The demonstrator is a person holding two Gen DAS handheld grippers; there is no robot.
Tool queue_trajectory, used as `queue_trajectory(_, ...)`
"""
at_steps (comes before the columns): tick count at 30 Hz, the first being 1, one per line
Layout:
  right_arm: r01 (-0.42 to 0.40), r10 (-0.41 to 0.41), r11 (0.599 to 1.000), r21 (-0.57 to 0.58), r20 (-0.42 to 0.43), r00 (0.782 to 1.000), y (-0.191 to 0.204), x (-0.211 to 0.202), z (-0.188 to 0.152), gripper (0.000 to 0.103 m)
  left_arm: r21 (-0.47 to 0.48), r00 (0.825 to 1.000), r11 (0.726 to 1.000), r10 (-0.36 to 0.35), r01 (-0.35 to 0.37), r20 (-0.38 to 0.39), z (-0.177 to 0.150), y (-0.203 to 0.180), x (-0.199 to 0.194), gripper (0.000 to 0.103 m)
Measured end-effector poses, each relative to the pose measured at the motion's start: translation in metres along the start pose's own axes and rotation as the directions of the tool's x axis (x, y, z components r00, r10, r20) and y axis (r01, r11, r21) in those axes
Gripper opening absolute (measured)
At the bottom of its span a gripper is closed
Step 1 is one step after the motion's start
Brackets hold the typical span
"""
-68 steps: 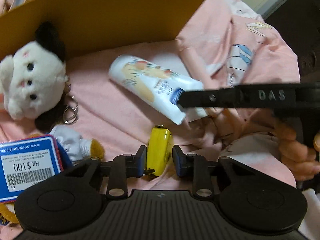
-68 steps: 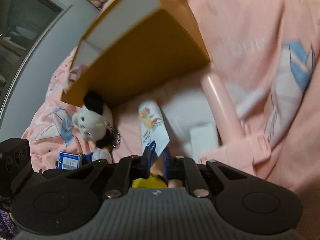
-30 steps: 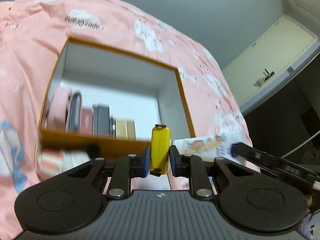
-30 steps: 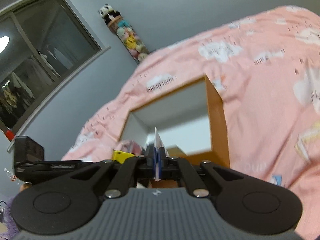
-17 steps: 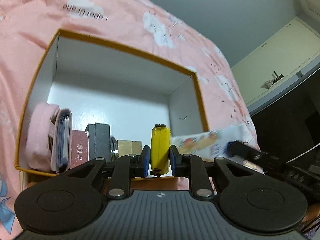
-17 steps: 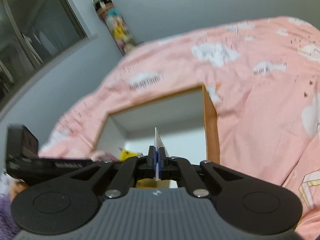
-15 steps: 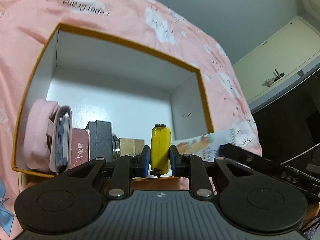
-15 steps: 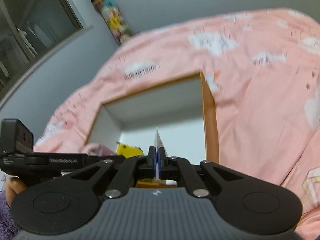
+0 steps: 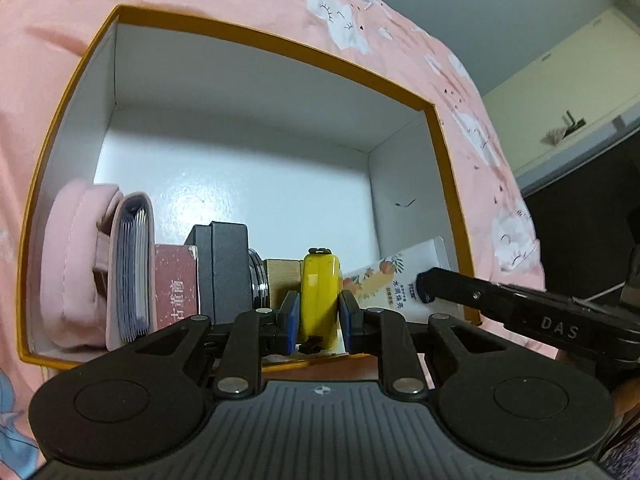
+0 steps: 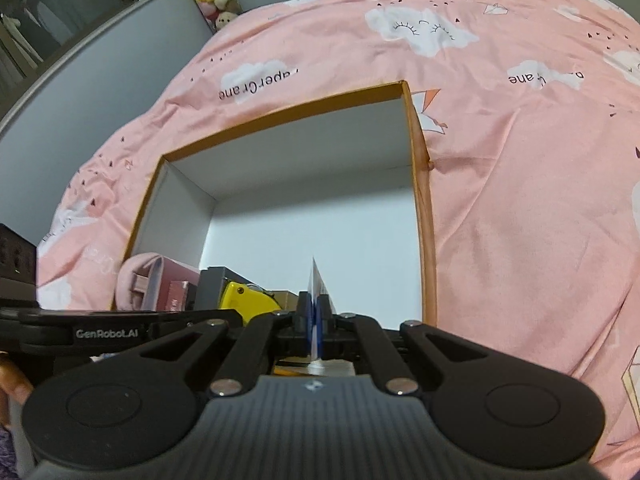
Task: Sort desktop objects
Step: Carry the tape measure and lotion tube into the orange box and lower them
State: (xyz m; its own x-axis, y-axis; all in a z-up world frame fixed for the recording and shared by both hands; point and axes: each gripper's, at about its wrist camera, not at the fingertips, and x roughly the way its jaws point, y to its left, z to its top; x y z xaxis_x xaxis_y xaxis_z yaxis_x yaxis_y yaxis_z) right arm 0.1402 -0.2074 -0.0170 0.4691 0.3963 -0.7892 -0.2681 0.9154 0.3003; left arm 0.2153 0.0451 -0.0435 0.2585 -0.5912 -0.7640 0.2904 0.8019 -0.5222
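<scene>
1. The left claw (image 9: 319,314) is pinching an upright yellow case (image 9: 320,292) between its blue pads (image 9: 291,315), holding it just above the near edge of the orange-rimmed box (image 9: 276,50).
2. The right claw (image 10: 316,322) is pressing its fingers together on the flat crimped end of a white tube (image 9: 394,280); from the right wrist view the tube (image 10: 317,284) is showing edge-on as a thin sliver rising between the pads.
3. The tube is lying just to the right of the left claw, its printed body reaching over the box's near right corner.
4. Beyond and to the left of the left claw, things are standing in a row along the box's near wall: a pink pouch (image 9: 76,264), a dark red booklet (image 9: 176,288), a black box (image 9: 224,268) and a gold-coloured block (image 9: 283,280).
5. The box is sitting on a bed covered with a pink cloud-print sheet (image 10: 540,160), which is spreading out ahead of both claws.
6. A person's fingers (image 10: 12,390) are showing at the lower left edge of the right wrist view, beside the left claw's black body.
</scene>
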Motion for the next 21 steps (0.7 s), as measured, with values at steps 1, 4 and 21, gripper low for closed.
queue_trajectory(1,0.004,-0.004,1.0,-0.005,-0.001,1.0,0.002,0.001,0.0,0.001,0.005,1.0,1.0,0.006,-0.006,-0.002,0.0,-0.001,0.0,0.023)
queue_trajectory(4,0.009,-0.01,1.0,-0.009,-0.004,1.0,0.003,0.004,0.001,0.001,0.059,0.997,0.995,0.076,-0.077,0.011,0.0,-0.007,-0.002,0.024)
queue_trajectory(21,0.021,-0.021,1.0,0.006,-0.05,0.999,0.013,0.017,0.002,0.003,0.148,0.987,0.978,0.14,-0.15,0.076,-0.008,-0.017,-0.013,0.024)
